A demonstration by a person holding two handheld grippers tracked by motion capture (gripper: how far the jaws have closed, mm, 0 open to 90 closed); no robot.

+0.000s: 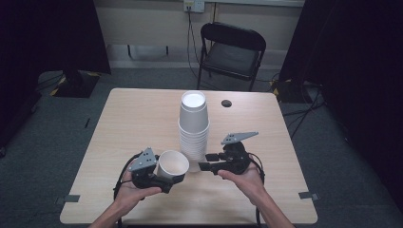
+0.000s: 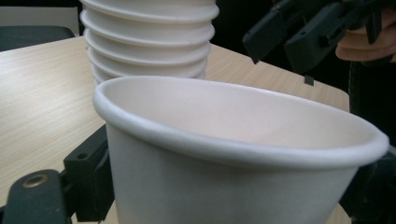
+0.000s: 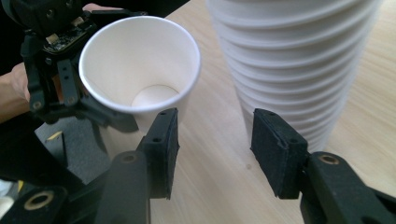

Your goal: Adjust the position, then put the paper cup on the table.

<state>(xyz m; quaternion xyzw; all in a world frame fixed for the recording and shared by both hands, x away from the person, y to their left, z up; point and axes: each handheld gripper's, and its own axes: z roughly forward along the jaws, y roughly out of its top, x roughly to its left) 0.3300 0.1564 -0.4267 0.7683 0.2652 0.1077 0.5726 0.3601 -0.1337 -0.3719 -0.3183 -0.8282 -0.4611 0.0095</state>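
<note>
Tabletop (image 1: 142, 118) of pale wood carries a tall stack of white paper cups (image 1: 193, 126) near its middle, upright, long axis vertical. Just left of the stack's base, a single white cup (image 1: 173, 164) sits upright, mouth up, clamped at its lower wall by the left tongs (image 1: 167, 183); the left gripper view shows a black jaw at each side of the cup body. Right tongs (image 1: 208, 162) are empty, jaws apart, pointing leftward at the stack's base from its right; in the right gripper view the stack's lower rims lie ahead and right of the gap between the pads, the held cup ahead and left. Judgement: right tongs are the nearer ones to the stack, so a steadying or pulling move on it would fall to them, closing across the vertical axis. Small dark hole (image 1: 226, 103) lies in the tabletop behind the stack. Black folding chair (image 1: 231, 52), grey carpet, dark curtains beyond.
</note>
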